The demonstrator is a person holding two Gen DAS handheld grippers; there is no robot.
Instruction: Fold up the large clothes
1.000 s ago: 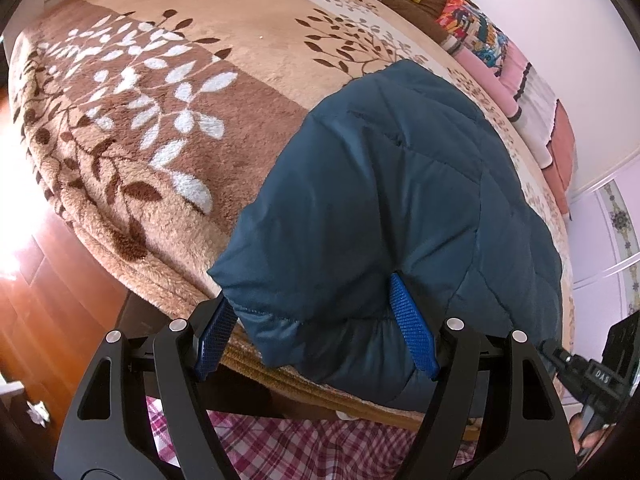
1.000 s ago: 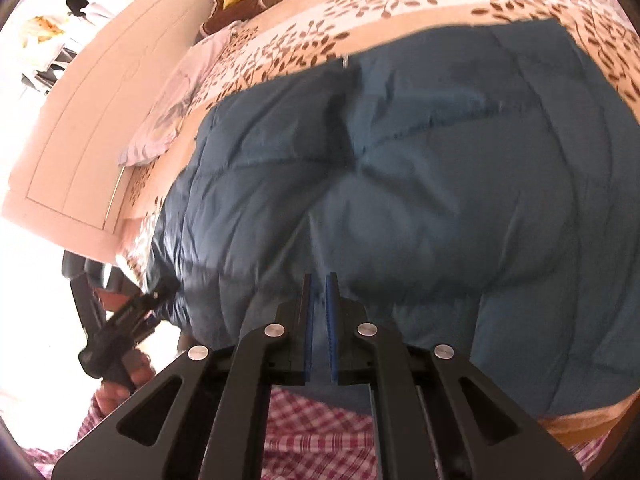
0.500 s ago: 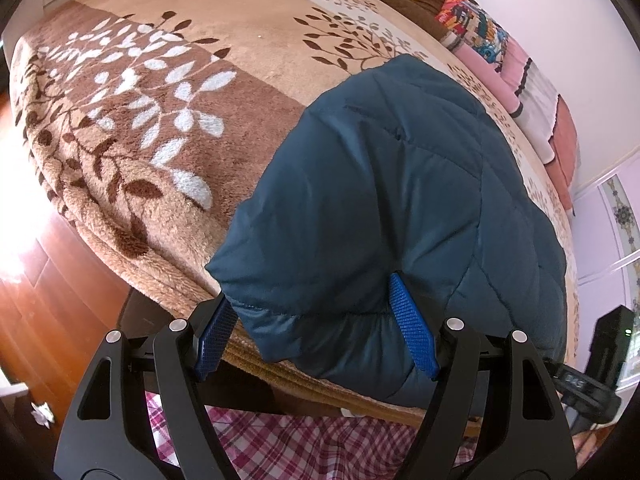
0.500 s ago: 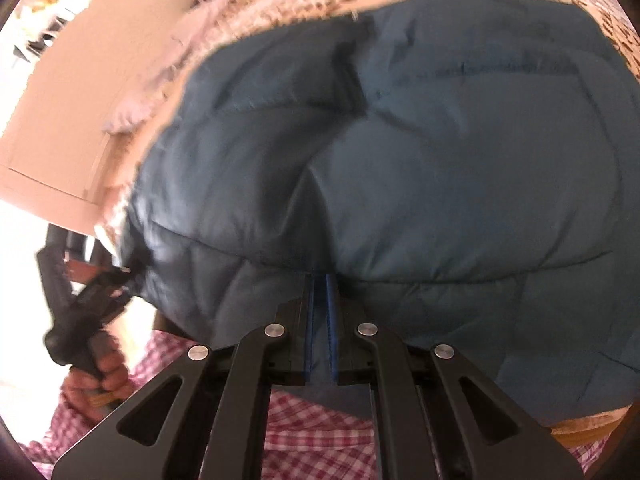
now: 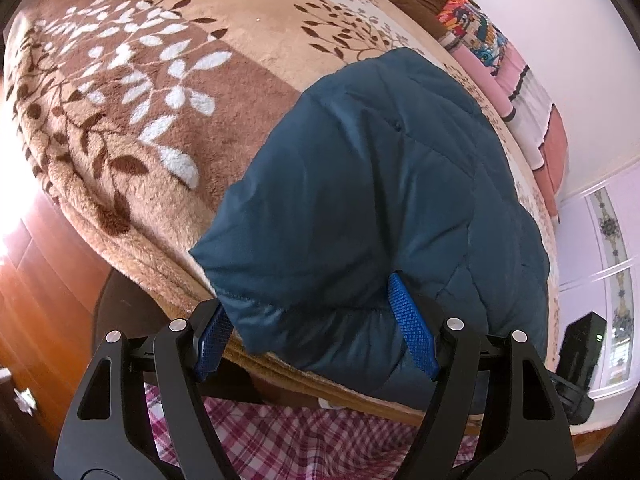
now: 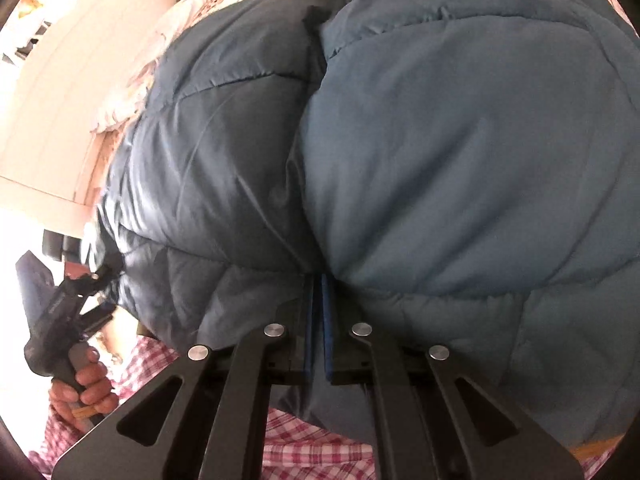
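Garment: a teal quilted padded jacket (image 5: 384,208) is lying folded over on a bed, on a beige plush blanket (image 5: 132,92) with white and brown leaf print.
Long axis (left wrist view): the jacket is running from about 6 o'clock at the near bed edge up to about 12 o'clock, its far end narrowing toward the pillows (image 5: 516,84) stacked along the wall.
Near end: a stitched hem edge is overhanging the blanket's border, just in front of the left claw.
Left gripper (image 5: 316,328): its jaws are standing wide apart, and the thick folded hem is sitting between the blue pads; the right pad is pressing into the fabric, while the left pad is half hidden by the hem corner (so a firm clamp cannot be confirmed).
Right gripper (image 6: 319,312): its jaws are drawn almost together, and the tips are sinking under a puffed fold of the jacket (image 6: 440,152); whether cloth is pinched between them cannot be told.
Centre seam (right wrist view): a dark crease is running from 6 o'clock to 12 o'clock.
Left hand (image 6: 80,392): it is gripping the other tool's handle at 8 o'clock.
Clothing: a red-and-white checked garment (image 5: 280,440) on the person is showing below both claws.
Writing: nothing readable; the pillow prints are too blurred.
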